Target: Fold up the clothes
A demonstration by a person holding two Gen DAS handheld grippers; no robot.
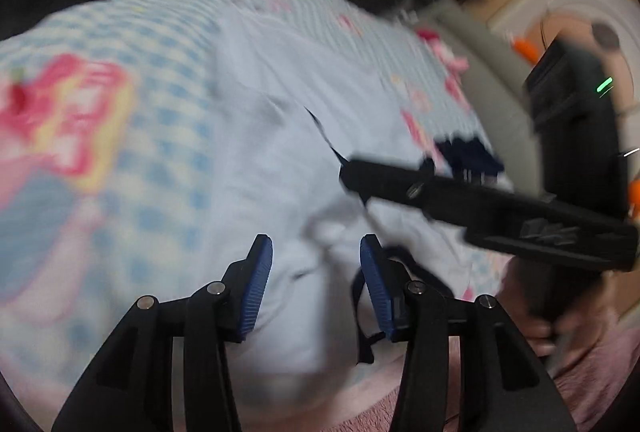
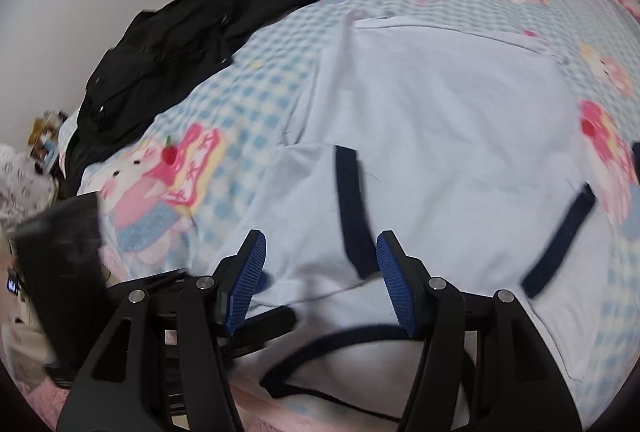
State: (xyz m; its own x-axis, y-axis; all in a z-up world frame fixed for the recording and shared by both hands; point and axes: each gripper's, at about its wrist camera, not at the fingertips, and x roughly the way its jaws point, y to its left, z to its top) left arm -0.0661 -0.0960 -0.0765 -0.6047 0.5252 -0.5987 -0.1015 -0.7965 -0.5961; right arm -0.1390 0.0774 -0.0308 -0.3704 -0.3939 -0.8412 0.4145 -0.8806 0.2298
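Pale shirt [image 2: 440,119] lay flat on the bed [image 2: 248,79] — thin, limp, likely best pinched at navy-trimmed edges — left gripper [image 1: 316,272] and right gripper [image 2: 320,272] both spread, holding nothing.

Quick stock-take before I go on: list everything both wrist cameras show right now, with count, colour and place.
white shirt: one, white with navy trim, spread flat on the bed under both grippers, a sleeve folded inward.
black garment: one, black, crumpled at the far left of the bed.
bedspread: one, blue-and-white check with pink cartoon prints, covering the bed.
pink blanket: one, pink, at the near edge of the bed.
left gripper: black with blue pads, open over the shirt, gripping nothing.
right gripper: black with blue pads, open over the shirt near the folded sleeve.
hand: one, holding the right gripper's handle.
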